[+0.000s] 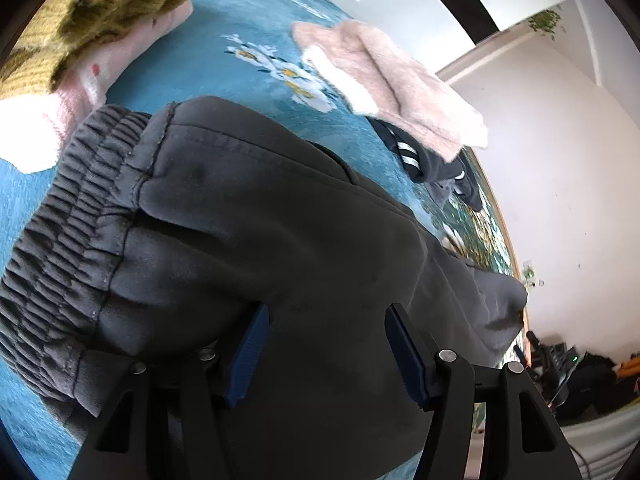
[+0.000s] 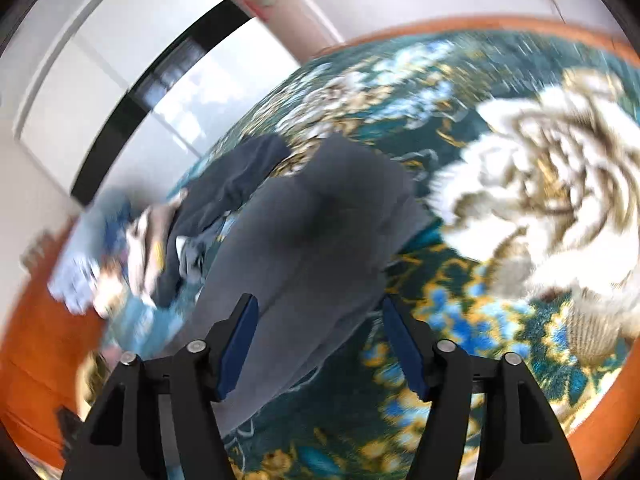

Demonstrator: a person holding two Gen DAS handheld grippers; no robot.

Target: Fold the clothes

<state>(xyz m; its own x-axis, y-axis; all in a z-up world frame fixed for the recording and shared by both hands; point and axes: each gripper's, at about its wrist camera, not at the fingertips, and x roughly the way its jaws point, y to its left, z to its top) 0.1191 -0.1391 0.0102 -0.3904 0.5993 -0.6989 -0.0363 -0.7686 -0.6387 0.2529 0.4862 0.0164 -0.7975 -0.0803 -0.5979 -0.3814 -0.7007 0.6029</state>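
Lying just ahead of the left gripper [image 1: 324,344] on a blue floral carpet [image 1: 248,8], the dark grey sweatpants [image 1: 256,216] look soft, limp and fairly thick – likely to sag and drape, so a hold at the gathered waistband [image 1: 68,216], off to its left, seems soundest. Its jaws stand wide apart, gripping nothing. The right gripper [image 2: 316,344] is equally spread and empty, a trouser leg [image 2: 312,232] stretching away ahead of it. Only the left view shows the waistband – and a folded pink fleece [image 1: 392,88] beyond; the blurred right view shows the leg's far end
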